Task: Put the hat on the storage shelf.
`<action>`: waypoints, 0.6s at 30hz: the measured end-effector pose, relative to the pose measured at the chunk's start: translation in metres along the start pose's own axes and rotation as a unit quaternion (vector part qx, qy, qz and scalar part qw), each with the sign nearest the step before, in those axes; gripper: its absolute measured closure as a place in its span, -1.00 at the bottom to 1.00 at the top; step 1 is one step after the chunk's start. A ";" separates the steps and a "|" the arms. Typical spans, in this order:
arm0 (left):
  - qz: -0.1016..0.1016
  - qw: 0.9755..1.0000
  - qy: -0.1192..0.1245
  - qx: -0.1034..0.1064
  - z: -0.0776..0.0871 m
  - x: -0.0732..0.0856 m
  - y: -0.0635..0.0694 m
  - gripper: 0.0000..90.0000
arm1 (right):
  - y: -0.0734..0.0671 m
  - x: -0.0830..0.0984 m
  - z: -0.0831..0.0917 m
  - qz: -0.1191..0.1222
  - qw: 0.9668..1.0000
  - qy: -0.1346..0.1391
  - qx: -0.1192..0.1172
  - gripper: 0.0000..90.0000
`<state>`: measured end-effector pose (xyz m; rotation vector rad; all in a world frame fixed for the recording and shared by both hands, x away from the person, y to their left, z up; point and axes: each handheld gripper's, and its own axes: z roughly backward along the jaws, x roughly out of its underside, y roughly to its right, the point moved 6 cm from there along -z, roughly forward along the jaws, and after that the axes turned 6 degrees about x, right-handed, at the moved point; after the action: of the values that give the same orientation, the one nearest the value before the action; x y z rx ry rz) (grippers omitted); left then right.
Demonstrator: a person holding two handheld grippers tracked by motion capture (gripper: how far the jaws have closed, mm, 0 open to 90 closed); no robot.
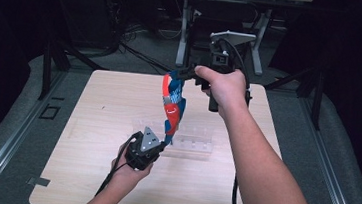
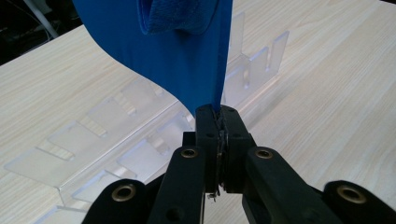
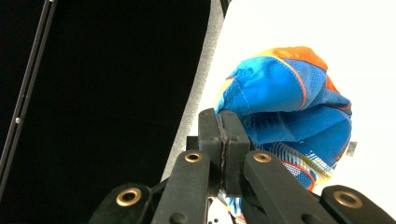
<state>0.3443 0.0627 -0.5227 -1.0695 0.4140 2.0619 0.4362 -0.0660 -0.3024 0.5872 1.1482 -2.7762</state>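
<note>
High view: blue and orange garment (image 1: 171,101) hangs stretched in the air between both grippers, above the light wood table (image 1: 91,123). Right gripper (image 1: 187,73) is raised at the far side, pinching the garment's top end; the hand wraps most of the gripper body, so its jaw tips are hard to make out here. Left gripper (image 1: 164,144) is low near the table middle, clamped on the bottom edge. Clear acrylic rack (image 1: 193,138) lies on the table just behind the cloth, partly hidden by it.

Left gripper view: jaws closed on a blue hem; the cloth's upper part is cut off at the frame top.

Right gripper view: jaws closed on bunched fabric; table surface blown out white, no detail.
</note>
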 end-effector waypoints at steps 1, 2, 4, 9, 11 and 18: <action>0.002 1.000 0.000 -0.001 0.000 0.001 -0.001 0.96 | 0.000 0.000 -0.001 0.001 1.000 -0.001 0.000 1.00; 0.002 1.000 0.000 -0.001 0.000 0.001 -0.001 0.96 | -0.001 0.000 -0.001 0.001 1.000 0.000 -0.001 1.00; 0.003 1.000 -0.001 0.001 0.001 0.002 -0.003 0.96 | -0.001 0.000 -0.003 0.002 1.000 -0.002 -0.001 1.00; 0.014 1.000 0.000 0.018 -0.003 0.007 -0.006 0.96 | 0.004 0.001 -0.006 -0.004 1.000 -0.004 0.003 0.99; 0.016 1.000 0.001 0.019 -0.002 0.006 -0.006 0.96 | 0.008 0.001 -0.006 -0.007 1.000 -0.004 0.003 0.99; 0.018 1.000 0.002 0.022 -0.002 0.007 -0.007 0.96 | 0.014 0.000 -0.005 -0.009 1.000 -0.002 0.006 0.99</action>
<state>0.3481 0.0696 -0.5296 -1.0464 0.4807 2.0730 0.4405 -0.0724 -0.3149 0.5737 1.1414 -2.8012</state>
